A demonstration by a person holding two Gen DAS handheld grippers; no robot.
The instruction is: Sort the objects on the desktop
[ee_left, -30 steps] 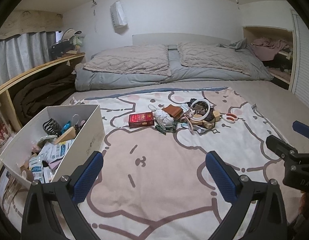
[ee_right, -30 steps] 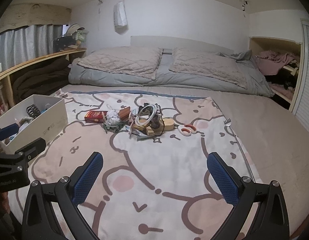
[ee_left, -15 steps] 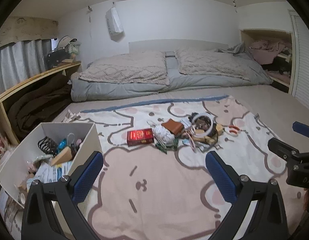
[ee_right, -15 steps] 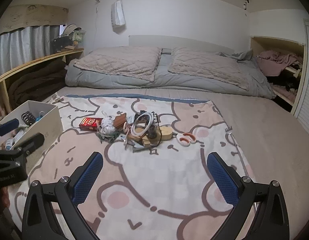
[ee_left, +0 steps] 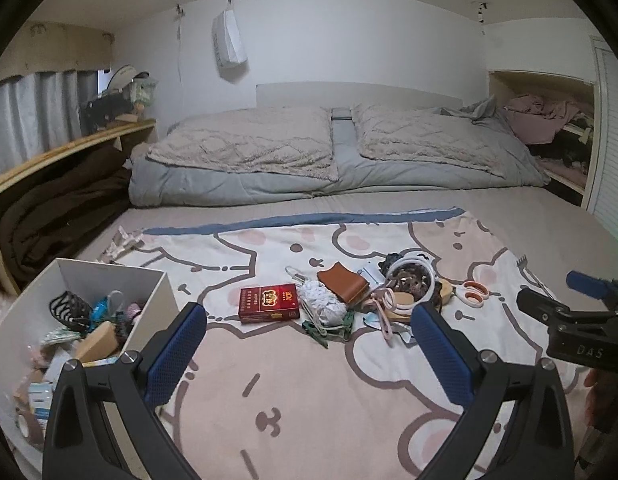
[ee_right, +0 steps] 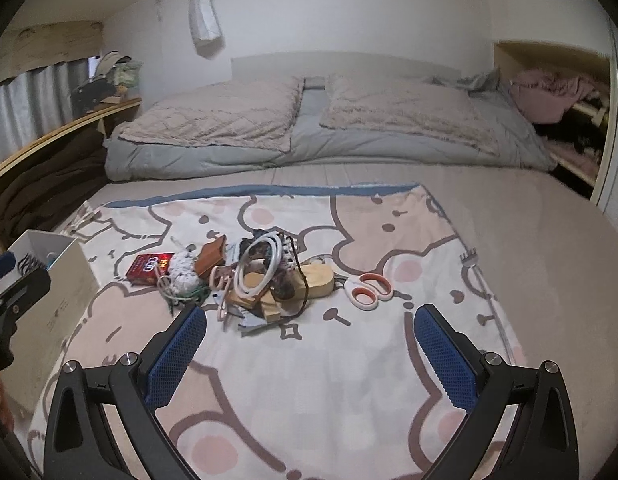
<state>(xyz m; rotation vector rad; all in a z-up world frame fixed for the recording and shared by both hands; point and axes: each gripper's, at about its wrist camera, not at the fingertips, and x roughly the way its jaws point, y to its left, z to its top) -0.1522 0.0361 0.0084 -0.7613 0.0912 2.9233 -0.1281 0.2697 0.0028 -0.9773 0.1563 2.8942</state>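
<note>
Fingers of left gripper (ee_left: 307,350) and right gripper (ee_right: 309,350): held apart, empty. Red box (ee_left: 269,303): noted just ahead of left fingers, long axis crosswise; left nearer.

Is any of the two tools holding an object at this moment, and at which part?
Nothing is held. The left tool and the right tool are both open and empty, short of the pile with the scissors.
</note>
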